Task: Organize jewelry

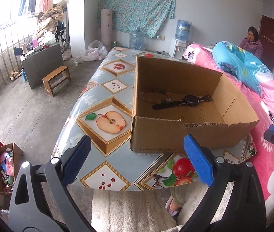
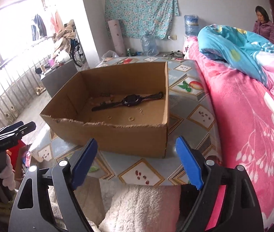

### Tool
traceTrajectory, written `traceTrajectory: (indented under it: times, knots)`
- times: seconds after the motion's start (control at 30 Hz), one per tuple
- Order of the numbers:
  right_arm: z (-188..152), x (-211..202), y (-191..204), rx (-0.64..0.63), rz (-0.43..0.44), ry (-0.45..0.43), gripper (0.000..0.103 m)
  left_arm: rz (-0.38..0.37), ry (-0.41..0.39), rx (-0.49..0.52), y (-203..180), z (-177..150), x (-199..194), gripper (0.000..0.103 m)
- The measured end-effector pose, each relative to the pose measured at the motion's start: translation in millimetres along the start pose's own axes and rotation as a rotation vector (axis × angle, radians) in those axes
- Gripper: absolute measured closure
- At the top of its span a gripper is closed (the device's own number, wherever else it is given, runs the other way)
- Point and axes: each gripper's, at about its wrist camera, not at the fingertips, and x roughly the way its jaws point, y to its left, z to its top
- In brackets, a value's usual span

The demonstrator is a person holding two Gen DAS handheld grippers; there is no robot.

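Blue-padded and spread wide, the left tool [image 1: 137,154] is hovering released over the near edge of the worktop [image 1: 106,166], nothing sitting between its pads. The right tool [image 2: 137,152] is hanging the same way, its jaws parted and gripping nothing, just short of the cardboard box [image 2: 137,139]. A fluffy cream cloth [image 2: 140,206] is lying below both tools, nearest of all.

On the worktop, which is wearing a fruit-patterned cover, the cardboard box is standing open-topped, its near rim torn and ragged. Inside it the jewelry is lying loose on the floor of the box — a black wristwatch [image 1: 183,101] is stretching flat across the middle, strap fully extended. Behind the watch, toward the far left corner, a beaded bracelet [image 1: 154,94] of mixed colours is resting in a loop. Closer to the near wall, two small rings [image 2: 120,118] are lying a little apart from each other, and a thin chain [image 2: 139,111] seems to be lying beside them, though it is too faint to make out well.

To the right of the worktop, a bed with a pink floral blanket [image 2: 243,106] is touching its edge, a blue quilt [image 2: 233,44] bunching on top. On the floor at the left, a brown paper bag [image 1: 3,166] is standing full of mixed items. Farther off, a person [image 1: 252,42] in a purple jacket is waiting by the dark door.
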Motion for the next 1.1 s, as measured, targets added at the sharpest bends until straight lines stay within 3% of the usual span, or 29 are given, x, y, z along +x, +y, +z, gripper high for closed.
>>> traceTrajectory:
  times: [0.1, 0.23, 0.6, 0.77, 1.1]
  knots:
    - [-11, 15, 14, -0.02, 0.01, 0.054, 0.022, 0.048, 0.035, -0.001, -2, -6, 7, 0.01]
    - [-12, 30, 27, -0.027, 0.035, 0.087, 0.022, 0.085, 0.011, 0.008, -8, -10, 4, 0.01]
    - [0, 49, 36, -0.011, 0.055, 0.126, 0.022, 0.023, 0.029, 0.033, -39, -4, 12, 0.01]
    - [4, 53, 32, 0.004, 0.047, 0.135, 0.022, 0.06, 0.083, 0.042, -51, -3, 26, 0.01]
    - [7, 60, 31, 0.002, 0.04, 0.158, 0.022, 0.063, 0.133, 0.057, -64, -3, 43, 0.01]
